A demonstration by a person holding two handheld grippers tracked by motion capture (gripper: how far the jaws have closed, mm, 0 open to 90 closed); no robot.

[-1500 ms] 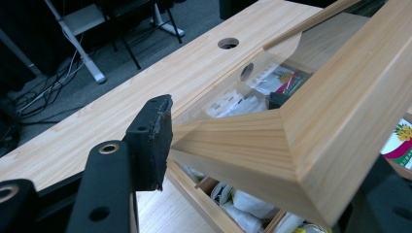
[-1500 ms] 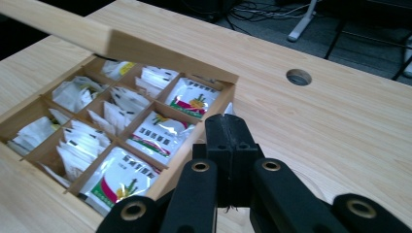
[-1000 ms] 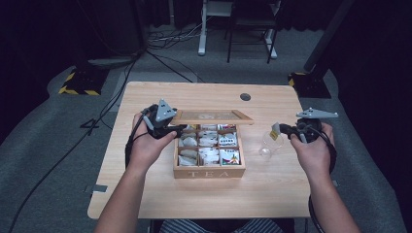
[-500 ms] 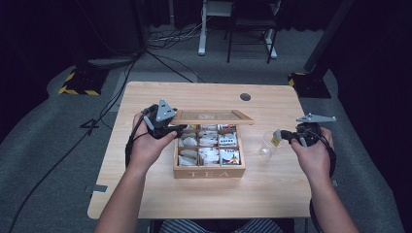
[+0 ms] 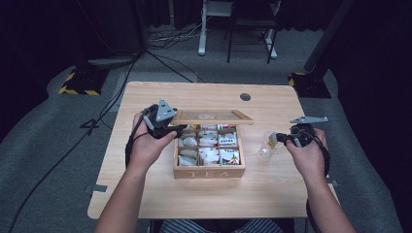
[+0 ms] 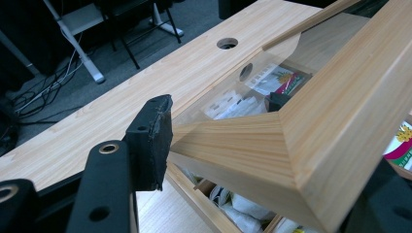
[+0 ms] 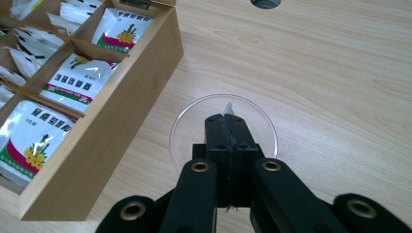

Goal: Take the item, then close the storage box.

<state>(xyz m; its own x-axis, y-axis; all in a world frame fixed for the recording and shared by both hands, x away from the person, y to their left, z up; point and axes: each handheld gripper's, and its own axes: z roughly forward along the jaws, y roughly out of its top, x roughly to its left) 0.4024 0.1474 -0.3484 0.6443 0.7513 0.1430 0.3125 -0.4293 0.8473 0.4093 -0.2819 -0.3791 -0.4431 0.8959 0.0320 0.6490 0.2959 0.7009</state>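
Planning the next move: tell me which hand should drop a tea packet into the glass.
Right. The right gripper, shut on a thin packet, hangs directly over the glass; the left gripper is clamped on the box lid, holding it open.

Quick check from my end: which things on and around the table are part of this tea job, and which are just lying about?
In the job:
- tea box
- lid, held up by left gripper
- glass cup
- tea bag, pinched in right gripper

Lying about:
- cable hole in the table
- floor cables
- chair
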